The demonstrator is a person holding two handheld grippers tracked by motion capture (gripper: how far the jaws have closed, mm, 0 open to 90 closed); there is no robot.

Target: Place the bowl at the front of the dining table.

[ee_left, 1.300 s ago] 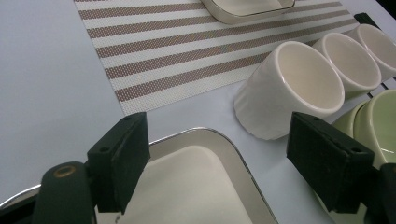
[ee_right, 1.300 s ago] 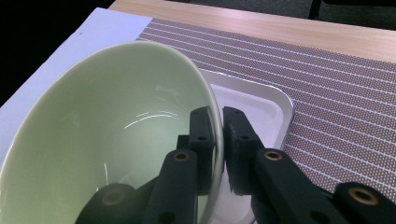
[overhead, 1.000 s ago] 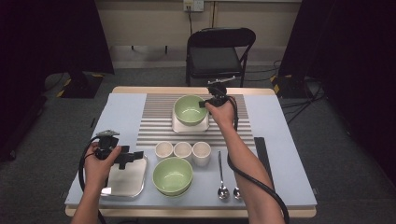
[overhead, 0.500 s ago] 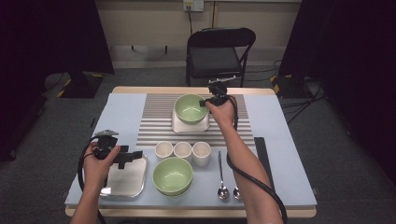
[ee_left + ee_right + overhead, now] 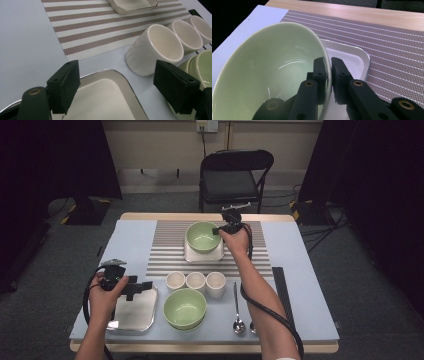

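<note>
The rim of a pale green bowl (image 5: 272,72) is pinched between the nearly closed jaws of the right gripper (image 5: 329,75), one jaw inside the bowl and one outside. In the right gripper view the bowl is seen tilted over a white square tray (image 5: 352,58) with a metal rim. In the high view this bowl (image 5: 202,236) is seen on that tray (image 5: 216,255) at the 12 o'clock part of the bench (image 5: 305,285), on a striped placemat (image 5: 165,250), with the right gripper (image 5: 223,229) at the bowl's 3 o'clock edge.

The left gripper (image 5: 142,287) is held at the 8 o'clock part of the bench, over a second metal-rimmed tray (image 5: 132,317). Its jaws are spread wide and nothing is held between them; this tray (image 5: 110,100) is seen below them in the left gripper view.

Three white cups (image 5: 195,281) are lined up just at 3 o'clock of the left gripper, and a second green bowl (image 5: 185,307) is placed at their 6 o'clock. Two spoons (image 5: 238,312) are laid at 3 o'clock of that bowl.
</note>
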